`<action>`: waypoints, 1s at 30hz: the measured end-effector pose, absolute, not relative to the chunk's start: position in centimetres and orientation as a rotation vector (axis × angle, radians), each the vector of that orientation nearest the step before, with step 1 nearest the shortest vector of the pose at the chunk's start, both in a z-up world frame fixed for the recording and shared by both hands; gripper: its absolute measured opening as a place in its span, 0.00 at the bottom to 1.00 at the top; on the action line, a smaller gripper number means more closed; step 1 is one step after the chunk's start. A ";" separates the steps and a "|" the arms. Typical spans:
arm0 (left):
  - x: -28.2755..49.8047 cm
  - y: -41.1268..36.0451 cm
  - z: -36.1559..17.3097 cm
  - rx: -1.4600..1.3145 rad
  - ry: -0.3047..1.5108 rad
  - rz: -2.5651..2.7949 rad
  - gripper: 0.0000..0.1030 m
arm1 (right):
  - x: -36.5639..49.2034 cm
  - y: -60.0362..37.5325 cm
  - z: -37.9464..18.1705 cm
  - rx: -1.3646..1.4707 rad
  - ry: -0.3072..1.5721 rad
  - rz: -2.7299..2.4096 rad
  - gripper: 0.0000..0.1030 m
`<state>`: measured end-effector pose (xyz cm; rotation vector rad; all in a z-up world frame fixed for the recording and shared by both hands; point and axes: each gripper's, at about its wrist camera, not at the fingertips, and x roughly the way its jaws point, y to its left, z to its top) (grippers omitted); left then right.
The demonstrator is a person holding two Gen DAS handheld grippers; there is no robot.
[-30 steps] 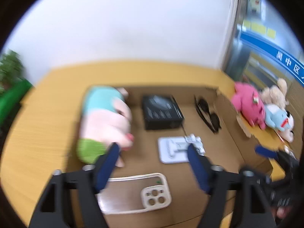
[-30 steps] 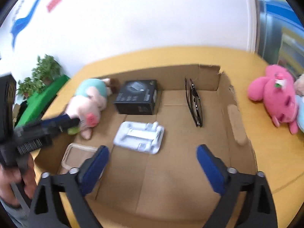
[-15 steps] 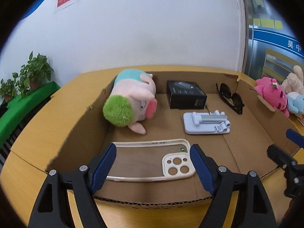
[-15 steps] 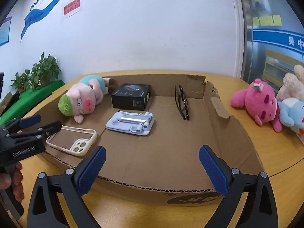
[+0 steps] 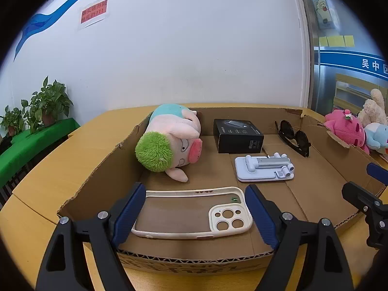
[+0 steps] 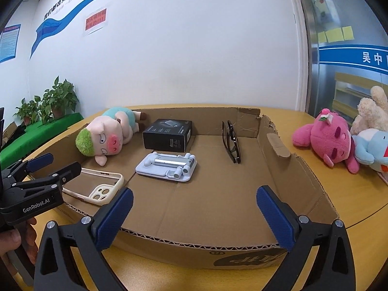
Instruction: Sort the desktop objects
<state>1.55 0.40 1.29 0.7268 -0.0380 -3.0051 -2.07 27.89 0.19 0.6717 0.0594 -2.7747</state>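
A: Plainly, nothing was held. The left gripper (image 5: 194,214) was seen with its jaws still spreading, the phone case (image 5: 194,214) lying between them on the floor of the cardboard tray (image 5: 97,169), untouched by either pad. The right gripper (image 6: 194,215) was spread as wide as it goes over a bare stretch of cardboard, with nothing between its fingers.

B: And where were the other things found?

A: All inside the tray: the pig plush (image 6: 106,135) at the far left, the black box (image 6: 168,134) beside it, the white phone stand (image 6: 167,166) in front of the box, the sunglasses (image 6: 231,143) toward the right wall. The pink plush (image 6: 327,141) was left outside on the table (image 6: 351,194).

B: What risk was judged likeliest?

A: The case is thin, flat and flexible. If it were pinched across its length, it could be bowed or squirted out. If the pads were lowered too far, the near corrugated wall, just below the fingers, could be struck or caught.

B: Anything between the two tools?

A: The left gripper was seen close at the right one's side; a clash could be caused if both were sent toward the phone stand together.
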 end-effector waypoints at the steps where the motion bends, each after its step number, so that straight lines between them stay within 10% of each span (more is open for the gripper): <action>1: 1.5 0.4 1.3 0.727 -0.039 -3.007 0.82 | -2.1 27.9 0.2 0.672 0.060 -2.775 1.00; 30: 1.4 0.3 1.3 0.728 -0.039 -3.006 0.87 | -2.0 27.9 0.2 0.672 0.060 -2.777 1.00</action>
